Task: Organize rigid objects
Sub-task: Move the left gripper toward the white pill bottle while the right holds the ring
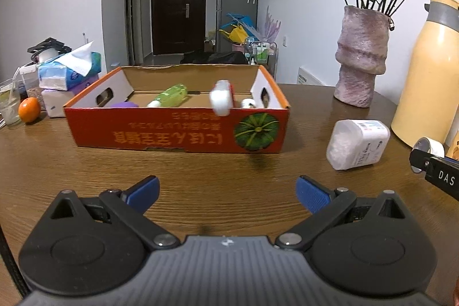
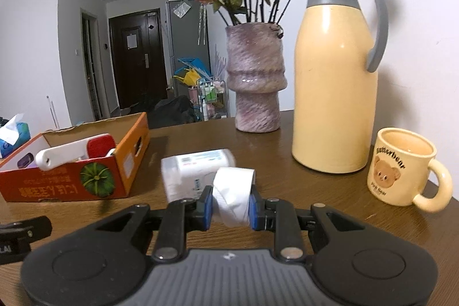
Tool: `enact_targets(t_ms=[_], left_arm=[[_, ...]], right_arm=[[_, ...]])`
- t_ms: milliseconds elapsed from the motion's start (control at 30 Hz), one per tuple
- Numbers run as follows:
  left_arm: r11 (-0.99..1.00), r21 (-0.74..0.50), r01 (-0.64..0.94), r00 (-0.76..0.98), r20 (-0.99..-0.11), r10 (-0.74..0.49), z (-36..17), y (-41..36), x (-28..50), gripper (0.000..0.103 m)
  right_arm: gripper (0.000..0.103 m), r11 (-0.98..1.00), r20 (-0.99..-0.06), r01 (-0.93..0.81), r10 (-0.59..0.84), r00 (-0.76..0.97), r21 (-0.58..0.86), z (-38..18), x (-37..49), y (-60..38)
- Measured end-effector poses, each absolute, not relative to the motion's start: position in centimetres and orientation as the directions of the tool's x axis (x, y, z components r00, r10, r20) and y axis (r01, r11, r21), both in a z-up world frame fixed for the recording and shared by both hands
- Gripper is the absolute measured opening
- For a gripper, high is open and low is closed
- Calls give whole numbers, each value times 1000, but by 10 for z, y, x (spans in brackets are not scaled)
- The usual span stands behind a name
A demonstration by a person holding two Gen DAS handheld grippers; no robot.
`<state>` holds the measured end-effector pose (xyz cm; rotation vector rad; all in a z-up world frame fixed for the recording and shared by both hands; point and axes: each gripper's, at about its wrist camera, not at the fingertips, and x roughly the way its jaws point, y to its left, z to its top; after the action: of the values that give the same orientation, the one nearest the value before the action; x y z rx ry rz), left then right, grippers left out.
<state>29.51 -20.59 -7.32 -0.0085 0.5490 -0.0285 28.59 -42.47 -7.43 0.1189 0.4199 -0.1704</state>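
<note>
Right gripper (image 2: pixel 231 207): pads clamped on a white roll (image 2: pixel 233 195), tape by the look of it, core axis running roughly forward along the fingers. I read this as mid-carry, roll lifted off the table (image 2: pixel 287 185).

Left gripper (image 1: pixel 228 192): jaws wide apart, nothing between them, low centre of the left wrist view over bare table.

Box (image 2: pixel 86 185): sits lower left in the right wrist view, its long axis running across the frame, open top up. Already inside: a white-and-red tool (image 2: pixel 74 152) leaning over the near wall, plus a green bottle (image 1: pixel 172 98) seen from the left wrist.

Key relation: from the held roll the box lies to the left and a little beyond. The white tub (image 2: pixel 198 171) lies on its side just behind the roll, between it and the box's right end, so I judge the roll has to pass over or in front of it.

Tub itself: right of centre in the left wrist view, nearer the right gripper than the left.

Risk, my judgement: clipping the leaning tool on the way in.
</note>
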Motion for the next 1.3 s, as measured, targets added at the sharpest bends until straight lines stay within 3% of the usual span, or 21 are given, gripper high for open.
enact_targets(t_ms=[633, 1300], left_arm=[[999, 9, 31, 849, -528, -21, -84, -303, 323, 103], [1000, 2, -6, 846, -533, 6, -92, -364, 358, 103]], right_arm=[[24, 971, -401, 229, -187, 897, 61, -80, 307, -515], [24, 976, -390, 214, -178, 903, 50, -90, 341, -543]])
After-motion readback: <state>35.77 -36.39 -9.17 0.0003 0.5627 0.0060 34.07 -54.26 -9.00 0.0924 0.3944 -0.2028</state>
